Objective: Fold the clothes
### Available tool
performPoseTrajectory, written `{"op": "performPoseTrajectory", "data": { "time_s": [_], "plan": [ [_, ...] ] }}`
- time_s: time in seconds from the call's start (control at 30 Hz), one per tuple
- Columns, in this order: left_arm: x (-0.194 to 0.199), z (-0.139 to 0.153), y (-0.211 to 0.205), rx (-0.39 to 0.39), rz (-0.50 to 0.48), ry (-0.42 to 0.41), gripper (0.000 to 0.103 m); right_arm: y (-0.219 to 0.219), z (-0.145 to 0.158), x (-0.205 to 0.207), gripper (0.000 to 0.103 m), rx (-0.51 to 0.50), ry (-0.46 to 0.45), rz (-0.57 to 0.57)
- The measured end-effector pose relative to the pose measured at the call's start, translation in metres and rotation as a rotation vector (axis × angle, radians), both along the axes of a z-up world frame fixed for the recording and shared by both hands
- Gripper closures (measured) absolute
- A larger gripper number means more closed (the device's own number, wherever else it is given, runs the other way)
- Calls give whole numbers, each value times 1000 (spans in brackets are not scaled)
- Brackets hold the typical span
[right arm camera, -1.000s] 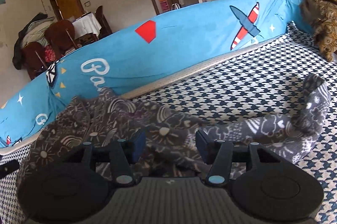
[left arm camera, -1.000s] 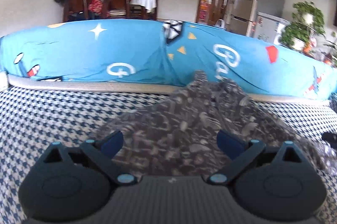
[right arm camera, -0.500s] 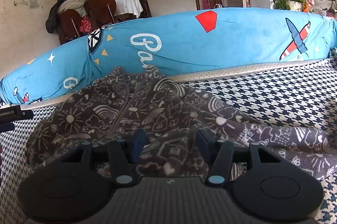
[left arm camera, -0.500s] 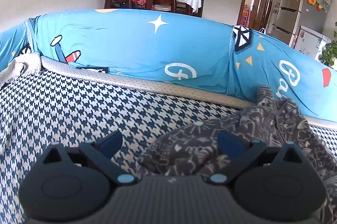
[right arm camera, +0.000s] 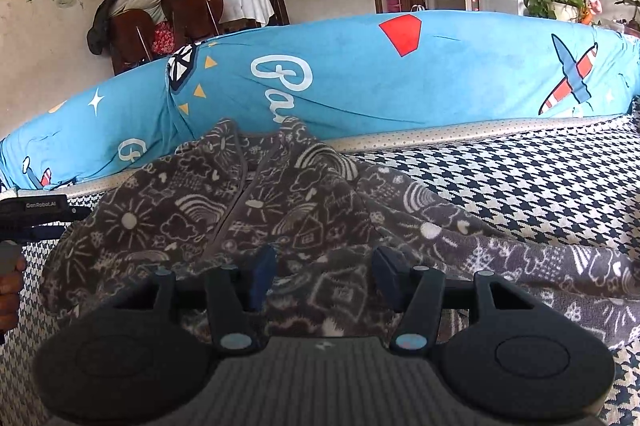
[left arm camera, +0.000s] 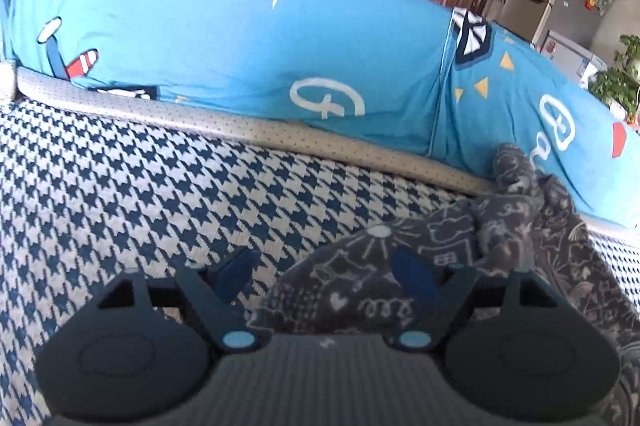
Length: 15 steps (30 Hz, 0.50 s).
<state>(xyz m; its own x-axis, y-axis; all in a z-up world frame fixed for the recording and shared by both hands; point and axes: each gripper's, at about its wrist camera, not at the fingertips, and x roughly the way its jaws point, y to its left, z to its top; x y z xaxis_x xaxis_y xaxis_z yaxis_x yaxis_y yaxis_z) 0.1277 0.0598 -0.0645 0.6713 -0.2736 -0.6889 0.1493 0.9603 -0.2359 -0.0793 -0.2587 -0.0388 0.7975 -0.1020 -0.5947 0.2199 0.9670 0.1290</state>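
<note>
The grey fleece lies spread and rumpled on the houndstooth bed, collar toward the blue bolster and one sleeve trailing right. Over the last second the left gripper has swung left off the middle of the fleece to its left edge, and the right gripper has turned from the sleeve to square up over the body. Both jaws gape wide and hold nothing (each hovers low over cloth), so I judge they are lining up to pinch for a fold.
</note>
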Motion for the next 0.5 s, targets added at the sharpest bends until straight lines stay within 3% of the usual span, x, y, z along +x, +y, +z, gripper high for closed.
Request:
{"op": "performPoseTrajectory", "data": {
  "time_s": [0.17, 0.23, 0.37, 0.47, 0.5],
  "plan": [
    [16, -19, -1, -39, -54, 53, 29, 3, -4, 5, 48, -11, 18, 8],
    [21, -25, -3, -50, -71, 67, 23, 4, -6, 7, 48, -17, 25, 12],
    [19, -23, -13, -17, -105, 51, 25, 5, -10, 12, 48, -31, 41, 17],
    [17, -22, -18, -13, -127, 42, 48, 7, -13, 15, 48, -41, 49, 21],
    [14, -20, -20, -13, -132, 33, 60, 7, -14, 16, 48, -46, 50, 21]
  ]
}}
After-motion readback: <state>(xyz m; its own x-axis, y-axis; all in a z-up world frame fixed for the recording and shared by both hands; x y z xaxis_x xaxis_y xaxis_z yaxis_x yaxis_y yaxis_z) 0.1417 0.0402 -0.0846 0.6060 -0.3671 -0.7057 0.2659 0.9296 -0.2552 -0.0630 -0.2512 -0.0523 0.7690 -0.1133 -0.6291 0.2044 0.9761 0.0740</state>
